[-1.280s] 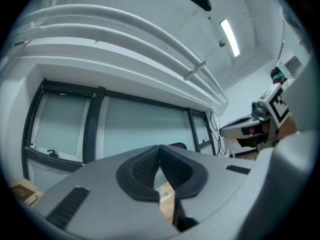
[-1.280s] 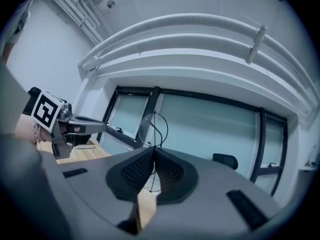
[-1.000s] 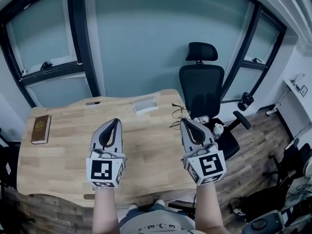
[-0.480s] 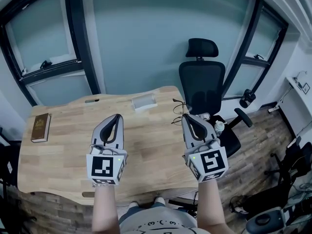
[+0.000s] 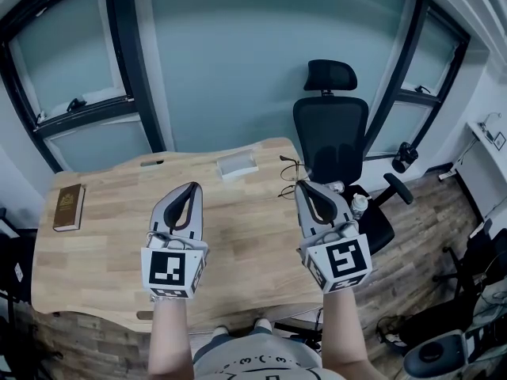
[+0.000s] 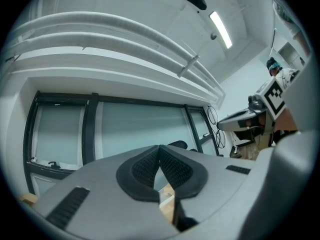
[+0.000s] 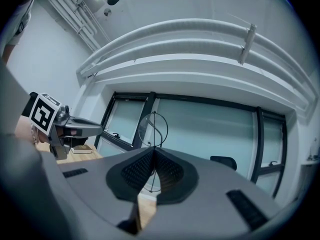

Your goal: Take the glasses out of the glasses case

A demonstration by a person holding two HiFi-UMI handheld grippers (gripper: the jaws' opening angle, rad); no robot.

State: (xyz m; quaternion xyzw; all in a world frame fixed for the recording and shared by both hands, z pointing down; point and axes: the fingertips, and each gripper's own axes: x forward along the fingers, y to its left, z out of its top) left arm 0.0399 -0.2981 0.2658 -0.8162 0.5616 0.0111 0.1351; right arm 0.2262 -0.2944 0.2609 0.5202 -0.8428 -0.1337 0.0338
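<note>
My right gripper (image 5: 302, 185) is shut on a pair of thin wire-framed glasses (image 5: 289, 177), held in the air over the table's right edge. In the right gripper view a round lens (image 7: 153, 129) stands up from between the pads, its wire pinched in the jaws. The pale, translucent glasses case (image 5: 237, 165) lies on the far side of the wooden table (image 5: 103, 252), apart from both grippers. My left gripper (image 5: 192, 188) hovers over the table's middle, shut with nothing in it; its pads (image 6: 170, 166) meet at the tips. The left gripper view also shows the right gripper (image 6: 239, 120).
A brown book (image 5: 68, 207) lies near the table's left edge. A black office chair (image 5: 329, 133) stands just beyond the table's right end, with a small bottle (image 5: 357, 207) on its seat. Dark-framed windows line the wall behind.
Both grippers hold almost the same places, and the glasses stay pinched in the right one. Only the head view has shifted slightly.
</note>
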